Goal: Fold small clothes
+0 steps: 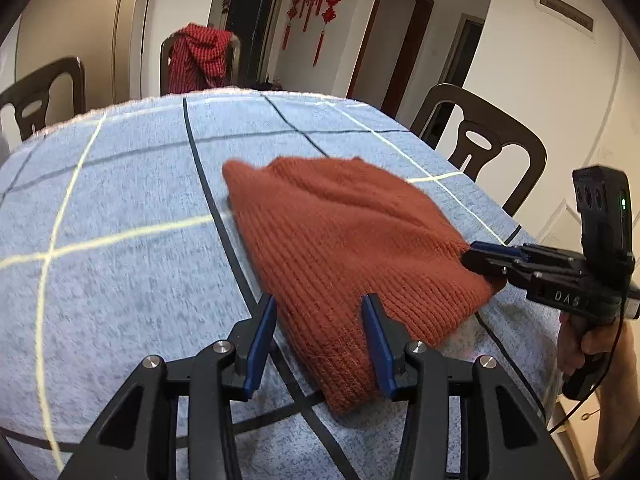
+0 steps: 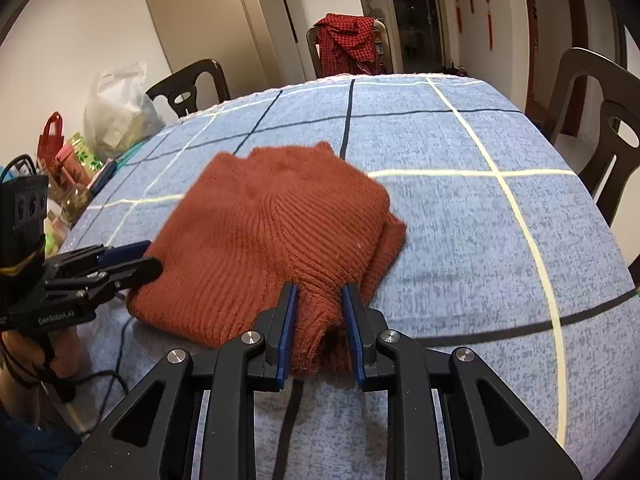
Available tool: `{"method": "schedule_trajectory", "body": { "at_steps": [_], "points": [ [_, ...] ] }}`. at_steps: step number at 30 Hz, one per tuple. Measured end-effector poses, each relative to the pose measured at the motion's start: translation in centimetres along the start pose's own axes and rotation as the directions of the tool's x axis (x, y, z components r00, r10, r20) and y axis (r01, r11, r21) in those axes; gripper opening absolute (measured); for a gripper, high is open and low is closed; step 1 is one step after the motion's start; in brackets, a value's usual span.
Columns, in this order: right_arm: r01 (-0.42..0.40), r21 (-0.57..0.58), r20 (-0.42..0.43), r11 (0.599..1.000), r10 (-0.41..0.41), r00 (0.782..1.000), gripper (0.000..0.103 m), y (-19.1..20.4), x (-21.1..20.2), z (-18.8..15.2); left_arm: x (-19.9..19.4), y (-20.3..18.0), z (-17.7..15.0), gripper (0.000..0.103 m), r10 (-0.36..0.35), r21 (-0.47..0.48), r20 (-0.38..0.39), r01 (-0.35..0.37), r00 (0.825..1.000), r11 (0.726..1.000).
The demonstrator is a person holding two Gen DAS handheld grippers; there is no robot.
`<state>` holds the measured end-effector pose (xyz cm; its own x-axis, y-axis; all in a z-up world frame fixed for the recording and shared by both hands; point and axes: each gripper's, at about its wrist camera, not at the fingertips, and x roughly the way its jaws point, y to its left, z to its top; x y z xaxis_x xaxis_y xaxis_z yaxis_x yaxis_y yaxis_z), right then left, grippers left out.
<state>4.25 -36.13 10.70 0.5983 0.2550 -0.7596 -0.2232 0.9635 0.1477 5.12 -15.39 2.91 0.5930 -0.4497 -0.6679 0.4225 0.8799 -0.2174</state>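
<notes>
A: Entry, garment position. Rust knit sweater (image 1: 348, 256) lies folded on the blue checked tablecloth (image 1: 120, 288), centre to lower right of the left wrist view; in the right wrist view it fills the centre.

B: Left gripper (image 1: 320, 340)?

A: Jaws spread apart. The near hem of the sweater sits between the blue pads (image 1: 262, 340), but neither pad presses the knit. In the right wrist view the same tool enters at the left edge, tips at the sweater's left corner.

B: Right gripper (image 2: 318, 324)?

A: Pads (image 2: 288, 332) pinched onto a bunched roll of the sweater's near edge, lower centre of its own view. Fabric is compressed between them and bulges above. From the left wrist view this tool comes in at the right edge, tips touching the sweater's right side.

B: Motion blur?

A: Yes, the knit's far edge is smeared in both views.

B: Surroundings?

A: Dark chairs (image 1: 484, 148) around the table. A red checked garment (image 2: 348, 40) hangs over the far chair, top centre. Red knot ornaments (image 1: 316, 4) on the wall, top centre of left view. White plastic bag (image 2: 120, 112) and clutter at left of right view.
</notes>
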Motion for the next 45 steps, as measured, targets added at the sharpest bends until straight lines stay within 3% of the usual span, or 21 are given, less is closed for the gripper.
{"method": "schedule_trajectory", "body": {
  "at_steps": [6,12,16,18,28,33,38,45],
  "points": [
    [-0.026,0.029,0.087,0.999,0.023,0.996,0.023,0.1,-0.8,2.7,0.0,0.1,2.6,0.048,0.026,0.018,0.054,-0.027,0.998,0.999],
    [-0.033,0.034,0.055,0.999,0.031,0.998,0.023,0.3,2.4,4.9,2.8,0.1,3.7,0.046,0.034,0.008,0.019,-0.035,0.999,0.999],
    [-0.009,0.081,-0.021,0.997,0.01,1.0,0.021,-1.8,5.8,4.7,3.5,0.0,2.7,0.047,0.053,0.021,0.013,-0.054,0.998,0.998],
    [-0.057,0.138,-0.009,0.989,0.059,0.998,0.021,-3.2,5.8,4.7,3.3,-0.1,2.4,0.047,0.057,0.032,0.018,-0.058,0.998,0.998],
    [-0.038,0.117,0.046,0.992,0.033,0.998,0.021,-2.2,4.0,6.2,3.6,0.9,4.8,0.046,0.043,0.005,0.014,-0.043,0.999,0.999],
    [0.003,0.13,-0.038,0.991,0.002,0.999,0.021,-3.6,6.7,5.9,5.5,1.1,4.5,0.047,0.045,-0.007,-0.036,-0.045,0.998,0.999],
    [0.037,0.118,-0.016,0.992,-0.036,0.999,0.021,-3.8,5.0,5.6,4.2,1.0,4.1,0.047,0.058,-0.008,-0.031,-0.058,0.998,0.998],
    [-0.041,0.049,0.042,0.998,0.039,0.998,0.021,-0.8,0.9,4.0,1.5,0.5,2.9,0.046,0.08,0.007,-0.022,-0.08,0.997,0.997]
  ]
}}
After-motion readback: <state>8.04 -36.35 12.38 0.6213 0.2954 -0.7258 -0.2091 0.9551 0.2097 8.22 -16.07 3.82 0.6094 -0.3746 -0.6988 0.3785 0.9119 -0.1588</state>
